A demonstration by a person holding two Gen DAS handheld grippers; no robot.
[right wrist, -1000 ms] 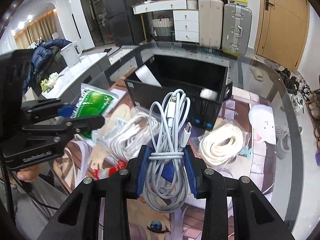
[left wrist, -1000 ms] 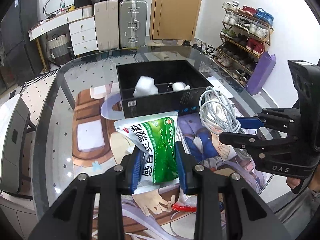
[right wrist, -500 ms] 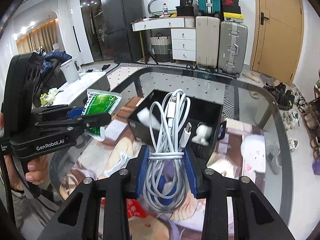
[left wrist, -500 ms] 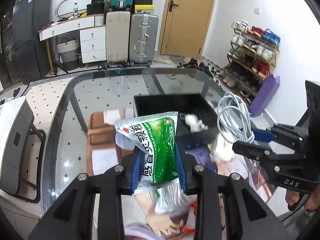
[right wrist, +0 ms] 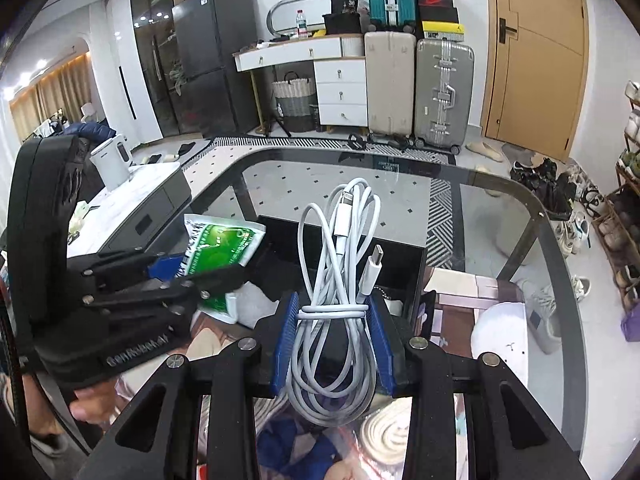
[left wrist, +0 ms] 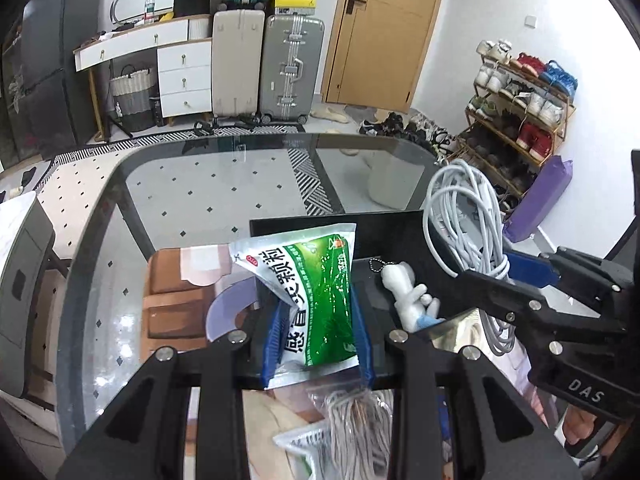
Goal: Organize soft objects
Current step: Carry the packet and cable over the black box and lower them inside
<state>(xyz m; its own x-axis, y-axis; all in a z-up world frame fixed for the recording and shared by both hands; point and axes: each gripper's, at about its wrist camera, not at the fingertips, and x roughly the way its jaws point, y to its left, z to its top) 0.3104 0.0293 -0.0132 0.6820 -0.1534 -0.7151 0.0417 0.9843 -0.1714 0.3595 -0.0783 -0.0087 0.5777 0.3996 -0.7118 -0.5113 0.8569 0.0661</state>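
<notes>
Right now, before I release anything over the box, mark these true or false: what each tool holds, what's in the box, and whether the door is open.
1. The left tool is shut on a green sachet. True.
2. The right tool is open and holds nothing. False: it is shut on a coiled white cable.
3. A small white plush toy with a bead chain lies inside the black box. True.
4. The wooden door behind the table is wide open. False: it is closed.
5. The black box stands on the floor. False: it stands on the glass table.
</notes>
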